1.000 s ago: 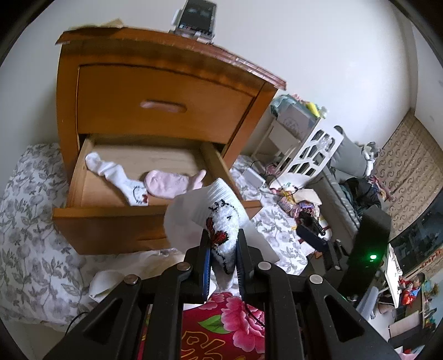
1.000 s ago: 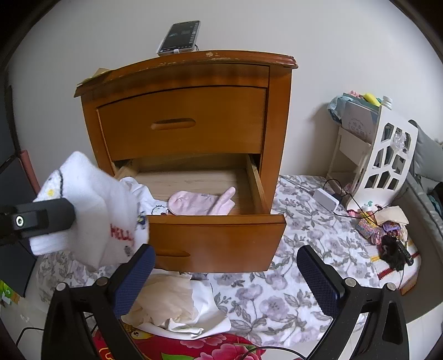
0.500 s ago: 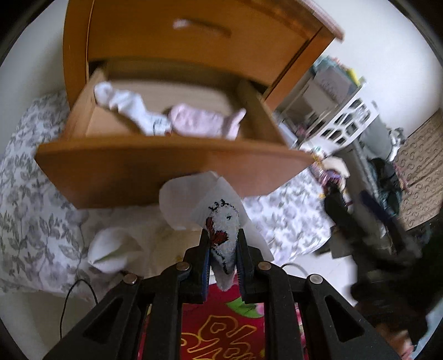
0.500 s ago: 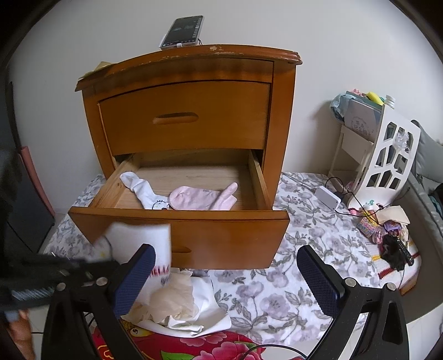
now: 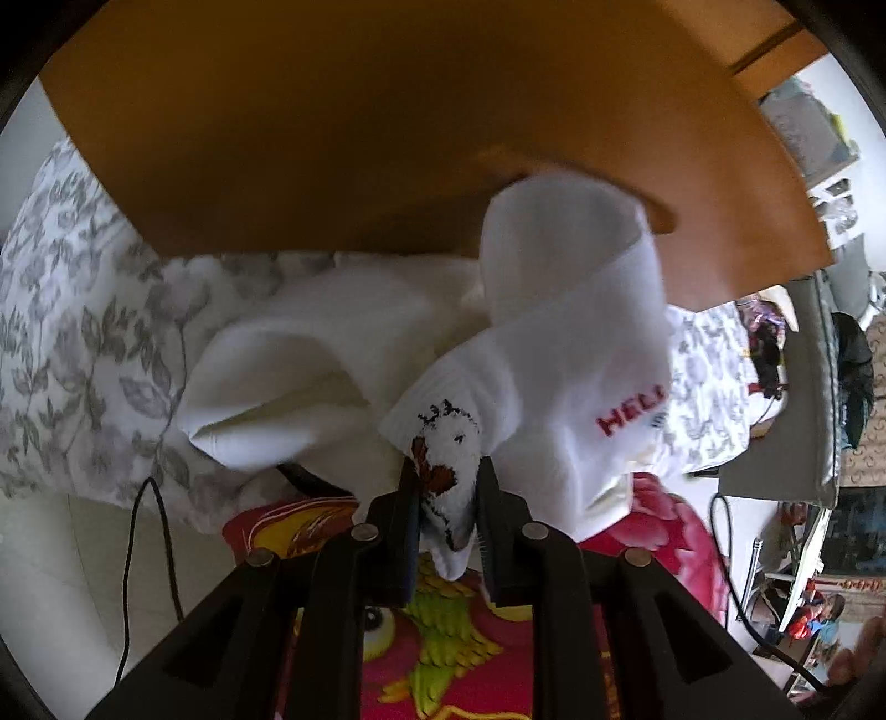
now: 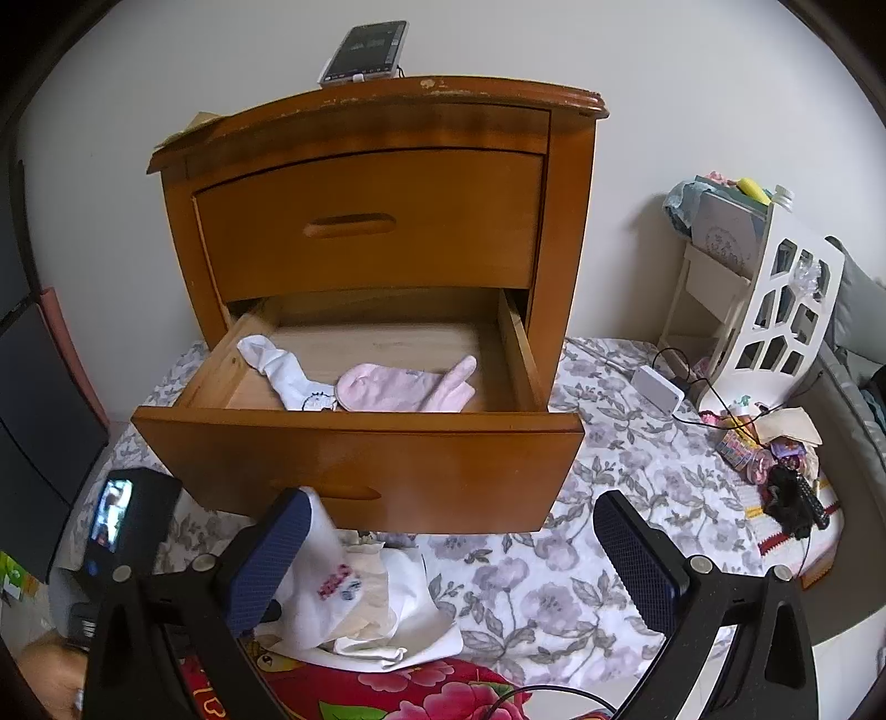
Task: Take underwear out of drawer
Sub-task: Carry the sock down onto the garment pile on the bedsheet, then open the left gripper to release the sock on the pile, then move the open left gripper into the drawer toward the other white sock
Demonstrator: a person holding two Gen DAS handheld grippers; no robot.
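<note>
I had the left gripper [image 5: 446, 501] pointed steeply down in front of the open drawer [image 6: 360, 465], with a white sock [image 5: 554, 387] pinched at its patterned end between the jaws. The jaws were opening at that moment, and the sock was still between the pads. The rest of the sock draped forward and to the right, its red lettering showing, over the pile of pale garments [image 5: 310, 376] on the floral sheet [image 5: 72, 310] below the drawer front. In the right wrist view that pile [image 6: 376, 609] lay just in front of the drawer, partly on a red floral blanket [image 6: 421, 692]. I held the right gripper [image 6: 459, 559] with its jaws spread wide and nothing between them, facing the wooden nightstand [image 6: 382, 183]. Inside the lower drawer, a second white sock [image 6: 282, 371] lay at the left and a pink garment [image 6: 398, 387] lay just beside it toward the centre; the two were touching. The upper drawer [image 6: 365, 221] was shut. A phone [image 6: 368, 50] stood on top of the nightstand. A white rack [image 6: 775, 310] stood to the right by the wall.
</note>
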